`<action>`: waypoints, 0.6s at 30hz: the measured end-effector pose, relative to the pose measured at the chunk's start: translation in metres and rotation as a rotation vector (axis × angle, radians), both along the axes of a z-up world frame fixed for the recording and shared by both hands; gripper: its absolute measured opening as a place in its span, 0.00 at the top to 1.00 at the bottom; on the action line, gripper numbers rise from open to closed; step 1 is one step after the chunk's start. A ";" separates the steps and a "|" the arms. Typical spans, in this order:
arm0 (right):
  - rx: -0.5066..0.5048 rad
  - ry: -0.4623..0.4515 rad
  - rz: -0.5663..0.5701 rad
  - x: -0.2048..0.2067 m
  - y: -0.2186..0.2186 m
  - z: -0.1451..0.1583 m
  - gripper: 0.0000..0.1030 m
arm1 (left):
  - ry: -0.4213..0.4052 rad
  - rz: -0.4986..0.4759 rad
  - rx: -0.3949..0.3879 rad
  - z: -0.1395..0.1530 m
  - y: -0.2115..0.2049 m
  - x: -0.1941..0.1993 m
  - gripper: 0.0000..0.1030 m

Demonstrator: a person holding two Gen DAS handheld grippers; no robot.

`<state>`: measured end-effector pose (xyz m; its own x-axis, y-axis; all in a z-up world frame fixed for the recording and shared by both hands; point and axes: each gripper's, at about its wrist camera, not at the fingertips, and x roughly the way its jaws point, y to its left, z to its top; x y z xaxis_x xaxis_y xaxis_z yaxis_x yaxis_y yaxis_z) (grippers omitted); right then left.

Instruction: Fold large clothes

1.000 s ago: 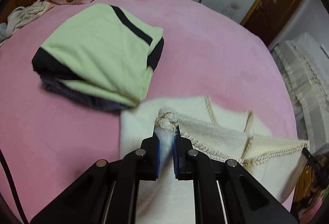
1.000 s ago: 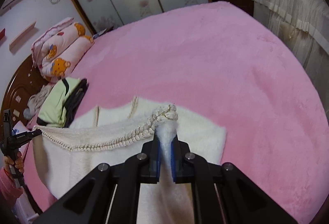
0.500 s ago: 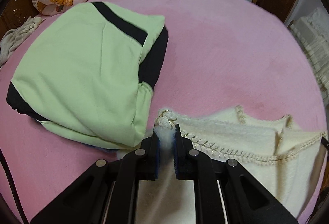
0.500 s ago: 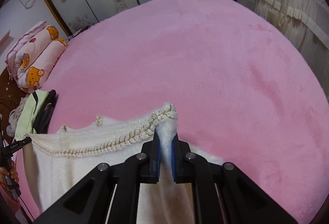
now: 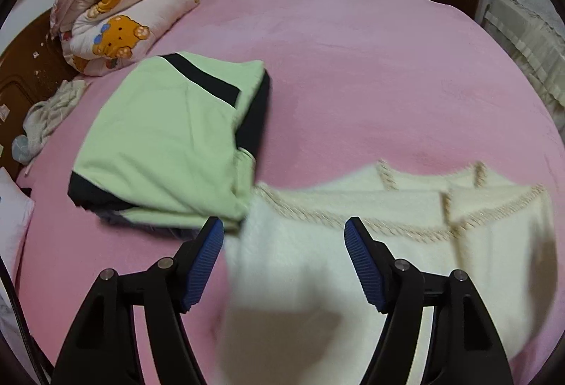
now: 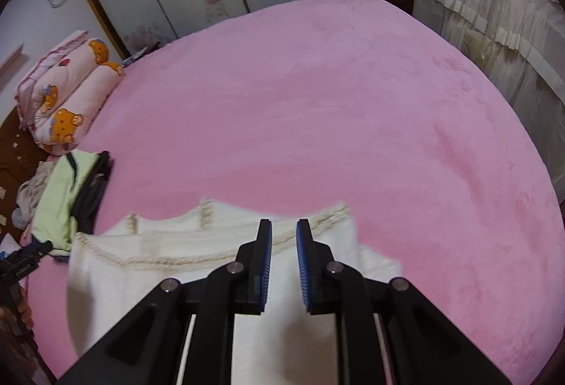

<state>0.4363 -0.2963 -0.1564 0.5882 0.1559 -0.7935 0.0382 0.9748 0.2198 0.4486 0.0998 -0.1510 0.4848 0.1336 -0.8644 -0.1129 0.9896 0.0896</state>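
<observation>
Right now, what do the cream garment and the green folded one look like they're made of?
The cream garment looks like fuzzy fleece or plush knit, matte, edged with braided cord trim; motion blur leaves the fibre open. The green folded garment looks like smooth, thin cotton-type jersey with black panels, matte, showing light creases.

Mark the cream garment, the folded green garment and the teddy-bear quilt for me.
cream garment (image 5: 317, 265), left wrist view, plain fleece below the braided trim
folded green garment (image 5: 166, 137), left wrist view, middle of its green top face
teddy-bear quilt (image 5: 120, 28), left wrist view, front roll's bear print
</observation>
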 end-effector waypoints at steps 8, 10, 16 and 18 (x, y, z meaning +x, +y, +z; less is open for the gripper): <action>0.188 -0.015 0.055 -0.078 0.053 -0.004 0.87 | 0.053 -0.150 -0.244 -0.007 -0.068 -0.078 0.33; 0.202 -0.001 0.119 -0.094 0.070 -0.014 0.87 | 0.092 -0.192 -0.290 -0.015 -0.083 -0.089 0.33; 0.250 0.088 0.291 -0.110 0.114 -0.053 0.87 | 0.165 -0.198 -0.426 -0.053 -0.101 -0.089 0.58; 0.247 0.102 0.321 -0.106 0.126 -0.067 0.90 | 0.200 -0.174 -0.475 -0.068 -0.100 -0.085 0.73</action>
